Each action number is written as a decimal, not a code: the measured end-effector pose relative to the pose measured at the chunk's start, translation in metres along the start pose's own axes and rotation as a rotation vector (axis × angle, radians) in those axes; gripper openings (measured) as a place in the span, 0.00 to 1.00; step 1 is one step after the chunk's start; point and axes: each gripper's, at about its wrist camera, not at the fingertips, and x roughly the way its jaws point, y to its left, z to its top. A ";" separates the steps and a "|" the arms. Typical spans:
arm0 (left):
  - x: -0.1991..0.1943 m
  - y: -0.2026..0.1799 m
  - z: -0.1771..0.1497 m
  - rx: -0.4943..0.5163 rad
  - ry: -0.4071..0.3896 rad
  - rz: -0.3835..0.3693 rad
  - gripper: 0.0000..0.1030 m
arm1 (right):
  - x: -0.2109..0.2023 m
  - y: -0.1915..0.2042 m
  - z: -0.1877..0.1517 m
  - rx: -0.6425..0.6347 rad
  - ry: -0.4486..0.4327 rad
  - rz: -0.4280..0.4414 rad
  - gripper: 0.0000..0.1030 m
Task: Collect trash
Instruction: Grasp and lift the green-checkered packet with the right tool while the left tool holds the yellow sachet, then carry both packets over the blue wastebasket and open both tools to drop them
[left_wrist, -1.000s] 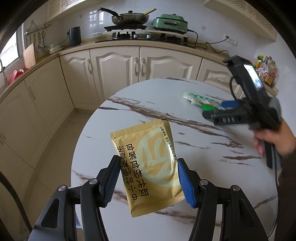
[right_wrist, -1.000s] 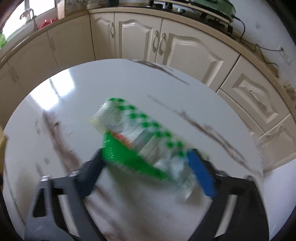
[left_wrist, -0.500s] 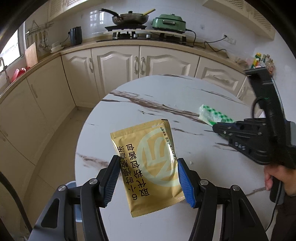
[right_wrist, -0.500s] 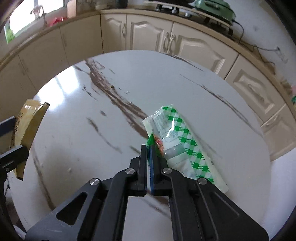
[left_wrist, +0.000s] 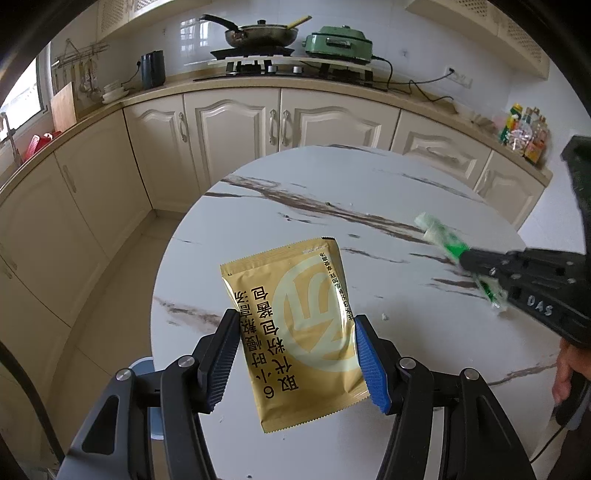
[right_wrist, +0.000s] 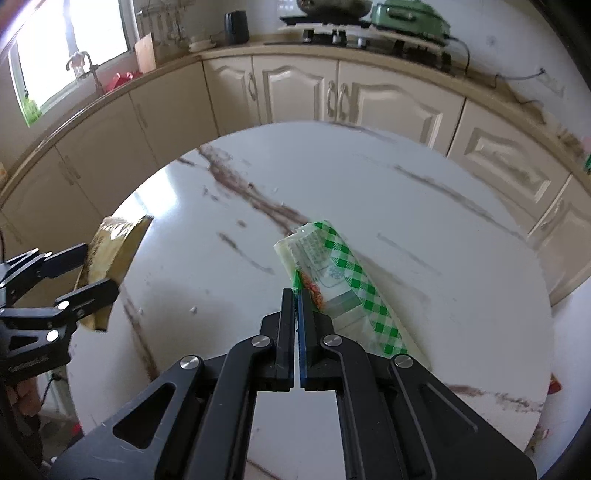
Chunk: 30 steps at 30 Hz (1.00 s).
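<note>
The green-checked wrapper (right_wrist: 343, 273) sat just right of centre in the right wrist view, its long axis running from the middle of the frame down toward the lower right, and it appeared lifted clear of the marble table (right_wrist: 424, 192). Its near left edge was pinched in the right gripper (right_wrist: 296, 295), whose jaws had closed down to a sliver on the thin plastic, so nearly all of the wrapper trailed up and to the right of the fingertips. In the left wrist view the same wrapper showed at the right edge, blurred. The gold sachet (left_wrist: 295, 325) stood at lower centre of that view, held by its two side edges between the half-spread pads of the left gripper (left_wrist: 293, 354), top edge pointing up-frame over the table. A blue round object (left_wrist: 147, 373) peeked out at lower left below the table rim; whether it was a bin could not be told. If so, the left hand looked nearer to it.
</note>
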 end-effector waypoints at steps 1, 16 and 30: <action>0.001 0.000 0.001 0.003 0.000 -0.002 0.55 | -0.002 0.000 0.000 -0.005 -0.011 -0.010 0.03; 0.001 0.010 0.008 0.006 -0.011 -0.029 0.55 | -0.044 0.014 -0.004 -0.010 -0.090 0.100 0.02; -0.053 0.043 -0.021 -0.020 -0.065 -0.026 0.55 | -0.075 0.074 0.002 -0.050 -0.154 0.113 0.02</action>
